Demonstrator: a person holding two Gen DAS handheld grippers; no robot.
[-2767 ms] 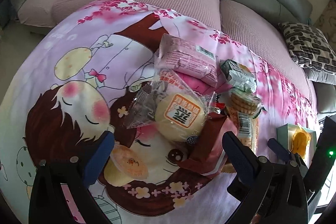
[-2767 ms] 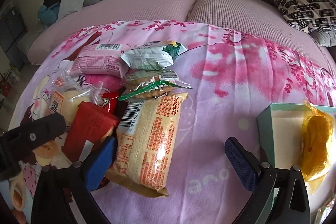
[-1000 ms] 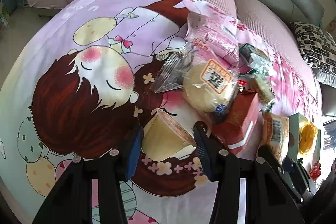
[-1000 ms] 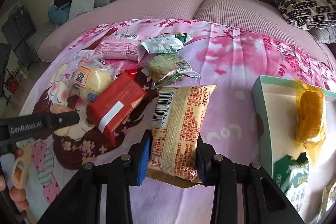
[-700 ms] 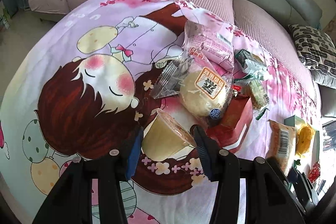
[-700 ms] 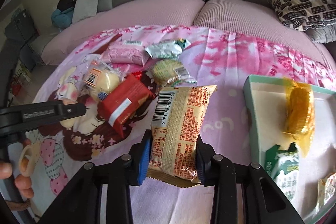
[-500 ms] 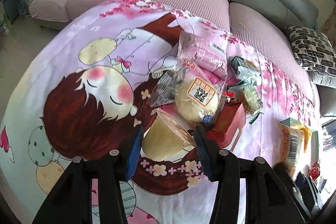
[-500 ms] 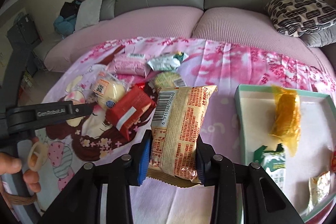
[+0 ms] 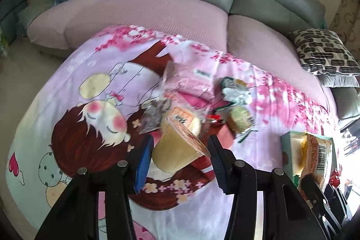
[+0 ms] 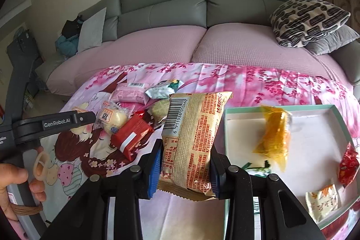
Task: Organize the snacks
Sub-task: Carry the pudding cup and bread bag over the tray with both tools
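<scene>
My left gripper [image 9: 178,160] is shut on a yellow pudding cup [image 9: 177,147] and holds it tilted above the cartoon blanket [image 9: 74,134]. My right gripper [image 10: 185,169] is shut on a beige biscuit pack [image 10: 193,136] with a barcode, held up beside the left rim of the green-edged tray [image 10: 315,143]. The tray also shows in the left wrist view [image 9: 285,143]. The snack pile lies on the blanket: a red box [image 10: 131,136], a round bun in clear wrap [image 10: 112,118], a pink pack [image 10: 130,92], and a white-green pack [image 10: 162,89].
The tray holds an orange wrapped snack [image 10: 273,136], a red wrapper [image 10: 347,163], a small sachet [image 10: 324,199] and a green-white pack partly hidden by my gripper. A grey sofa [image 10: 202,3] with a patterned pillow [image 10: 308,19] stands behind. The left handle [image 10: 51,123] crosses the right view.
Both grippers have risen and pulled back, carrying their snacks. The biscuit pack has moved right to the tray's rim. The pudding cup is lifted off the blanket.
</scene>
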